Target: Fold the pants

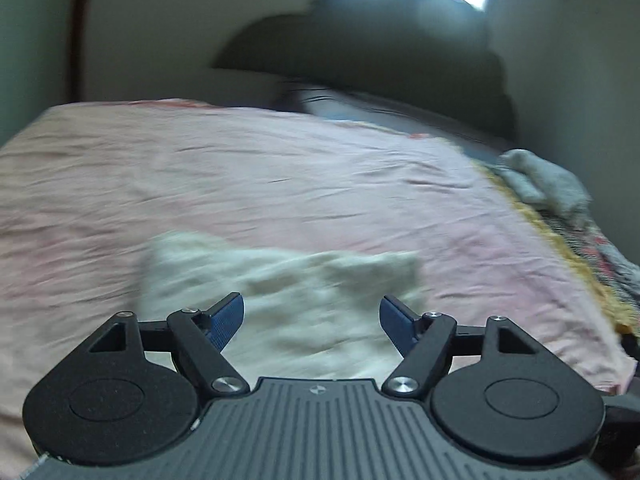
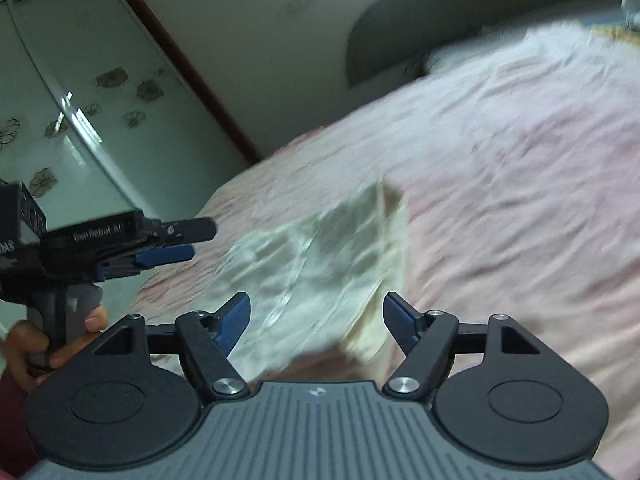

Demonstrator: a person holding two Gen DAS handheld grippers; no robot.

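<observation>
Both claws empty on my end. L gripper (image 1: 312, 316): jaws wide apart, nothing between the blue pads. R gripper (image 2: 316, 316): same, jaws spread, nothing held.

Pants (image 1: 280, 300) = pale cream/white bundle, looks folded into a rough rectangle, lying on the pink bedsheet (image 1: 240, 168) near the bed's near edge. In L wrist view they sit directly ahead of and under the L jaws, cloth running between the two fingertips but below them; can't tell if touching. Heavy motion blur, so folds/seams not readable.

R wrist view: pants (image 2: 320, 264) again straight ahead of R claw, one corner pointing away toward the far side of the bed, near end passing under the gap between the fingers. Bedsheet (image 2: 500, 152) wrinkled, fills the right side of view.

L gripper (image 2: 166, 254) also shows in R view, off to the left at the bed's side edge, just beside the pants' left edge, not on them. Person's left hand (image 2: 40, 340) wraps its handle.

Bkgd: dark headboard (image 1: 360, 48) at far end, grey cloth (image 1: 544, 180) at bed's right edge, wardrobe door (image 2: 60, 92) w/ flower print left of bed.
</observation>
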